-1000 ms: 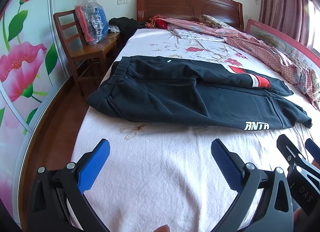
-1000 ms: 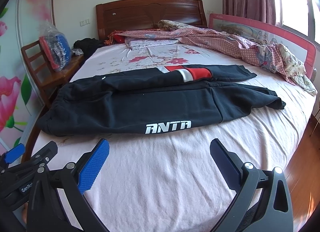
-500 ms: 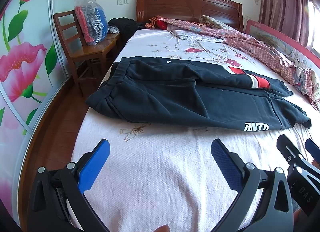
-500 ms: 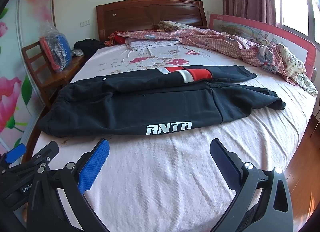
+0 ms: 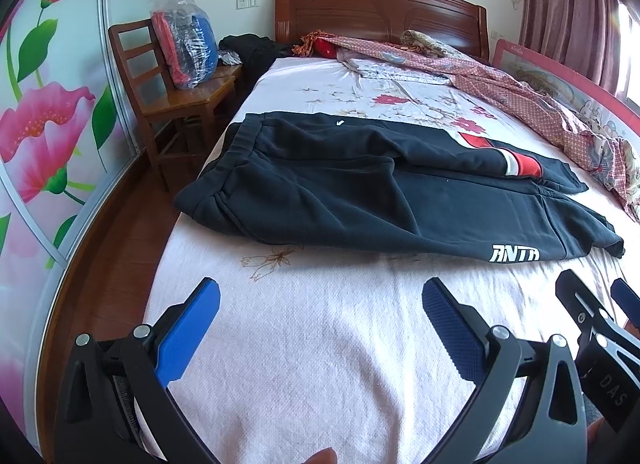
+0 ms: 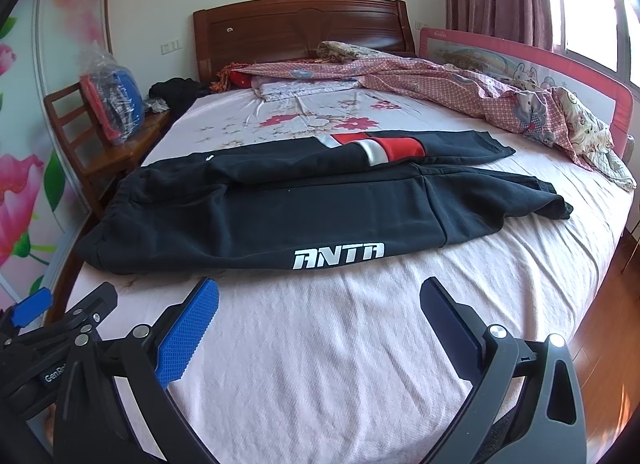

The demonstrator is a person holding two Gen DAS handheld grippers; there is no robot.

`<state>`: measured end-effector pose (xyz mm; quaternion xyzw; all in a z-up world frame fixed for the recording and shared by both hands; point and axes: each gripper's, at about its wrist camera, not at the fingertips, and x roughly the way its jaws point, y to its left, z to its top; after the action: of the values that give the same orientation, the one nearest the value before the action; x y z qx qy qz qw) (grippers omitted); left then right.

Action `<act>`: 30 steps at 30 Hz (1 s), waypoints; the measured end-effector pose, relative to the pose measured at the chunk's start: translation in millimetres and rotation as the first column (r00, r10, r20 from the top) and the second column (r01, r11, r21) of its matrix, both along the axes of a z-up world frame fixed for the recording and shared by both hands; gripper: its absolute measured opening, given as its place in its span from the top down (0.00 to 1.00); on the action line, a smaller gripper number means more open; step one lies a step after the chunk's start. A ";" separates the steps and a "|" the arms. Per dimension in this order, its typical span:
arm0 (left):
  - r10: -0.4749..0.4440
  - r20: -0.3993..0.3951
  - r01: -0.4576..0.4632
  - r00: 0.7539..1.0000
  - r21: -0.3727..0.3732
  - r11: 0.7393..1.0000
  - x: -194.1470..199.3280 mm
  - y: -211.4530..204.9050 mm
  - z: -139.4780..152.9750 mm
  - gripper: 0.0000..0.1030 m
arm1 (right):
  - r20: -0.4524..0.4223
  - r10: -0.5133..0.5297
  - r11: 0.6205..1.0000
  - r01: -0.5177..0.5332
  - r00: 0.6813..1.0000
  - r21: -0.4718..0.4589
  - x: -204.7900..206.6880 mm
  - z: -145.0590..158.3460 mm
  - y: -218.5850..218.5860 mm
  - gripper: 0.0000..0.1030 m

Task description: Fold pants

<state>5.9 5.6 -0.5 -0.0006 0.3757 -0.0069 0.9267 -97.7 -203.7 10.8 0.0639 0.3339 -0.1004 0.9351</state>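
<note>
Two legs of the black track pants (image 6: 304, 208) lie crosswise on the bed ahead of both grippers, one leg lapped roughly over the other, so the garment looks already halved lengthwise. Its elastic waistband (image 5: 236, 168) sits ahead and to the left of the left gripper's fingertips, near the bed's left edge; the cuffs (image 6: 556, 204) lie ahead and to the right of the right gripper's fingertips. A white ANTA logo (image 6: 339, 256) on the near hem is just beyond the right gripper's left finger.

The left gripper (image 5: 320, 302) and the right gripper (image 6: 319, 300) both have their fingers spread wide, holding nothing, hovering over bare pink bedsheet (image 6: 320, 344) short of the cloth. Neither touches the pants.

I judge this to be the approach before the crosswise fold. The next move probably calls for each gripper to advance to one end, pinch through both layers at the waistband or cuffs, and carry that end over the other; the upper leg is skewed and may slip.

Beyond the pants lie a rumpled checked quilt (image 6: 460, 88) and the wooden headboard (image 6: 300, 32); a wooden chair (image 5: 172, 104) stands far left.
</note>
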 end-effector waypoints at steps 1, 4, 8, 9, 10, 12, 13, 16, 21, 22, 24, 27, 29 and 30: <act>-0.002 -0.001 0.002 1.000 -0.003 1.000 0.3 0.1 -0.2 0.02 | 0.001 0.002 1.000 -0.002 1.000 0.001 0.0 0.1 -0.1 0.03; -0.002 -0.002 0.002 1.000 -0.003 1.000 0.2 0.2 -0.4 0.02 | 0.001 0.001 1.000 -0.001 1.000 0.003 -0.4 0.1 -0.4 0.03; -0.004 0.000 0.004 1.000 -0.005 1.000 -0.3 0.5 -0.1 0.02 | 0.002 0.002 1.000 -0.002 1.000 0.005 -0.5 0.1 -0.4 0.03; -0.004 0.000 0.004 1.000 -0.004 1.000 -0.8 0.8 -0.1 0.02 | 0.001 0.002 1.000 -0.002 1.000 0.005 -0.5 0.0 -0.6 0.03; -0.006 -0.001 0.006 1.000 -0.007 1.000 -0.7 0.9 -0.1 0.02 | 0.000 0.002 1.000 -0.002 1.000 0.005 -0.4 0.0 -0.7 0.03; -0.004 -0.002 0.004 1.000 -0.005 1.000 -1.2 1.6 0.5 0.02 | 0.002 0.001 1.000 -0.001 1.000 0.006 -0.5 0.1 -0.9 0.03; -0.005 -0.001 0.005 1.000 -0.005 1.000 -1.4 1.7 0.9 0.02 | 0.000 0.001 1.000 -0.001 1.000 0.005 -0.4 -0.1 -0.9 0.03; -0.003 -0.002 0.003 1.000 -0.009 1.000 -1.2 2.1 1.4 0.02 | -0.001 0.003 1.000 -0.003 1.000 0.008 -0.1 -0.1 -0.8 0.03; -0.003 -0.003 0.003 1.000 -0.005 1.000 -0.5 1.4 1.3 0.02 | -0.003 0.003 1.000 -0.003 1.000 0.005 0.1 -1.0 0.3 0.03; -0.004 -0.004 0.004 1.000 -0.006 1.000 -0.2 1.3 1.2 0.02 | -0.002 0.005 1.000 -0.004 1.000 0.006 -0.1 -1.1 0.5 0.03; -0.003 -0.005 0.003 1.000 -0.006 1.000 0.2 1.4 0.8 0.02 | -0.006 0.003 1.000 -0.003 1.000 0.007 0.4 -1.9 0.3 0.03; 0.001 -0.010 -0.001 1.000 -0.005 1.000 1.4 1.8 -0.9 0.02 | -0.008 0.003 1.000 -0.003 1.000 0.008 0.8 -2.3 0.3 0.03; 0.007 -0.013 -0.007 1.000 -0.003 1.000 2.2 2.3 -1.8 0.02 | -0.018 0.005 1.000 -0.004 1.000 0.015 2.3 -2.9 -1.3 0.03; 0.008 -0.015 -0.008 1.000 -0.002 1.000 2.8 2.7 -2.6 0.02 | -0.020 0.015 0.999 -0.014 1.000 0.041 3.4 -3.1 -3.9 0.03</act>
<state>8.7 8.2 -3.1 -0.0029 0.3827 -0.0037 0.9238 -94.3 -207.6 7.6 0.0797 0.3460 -0.0873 0.9308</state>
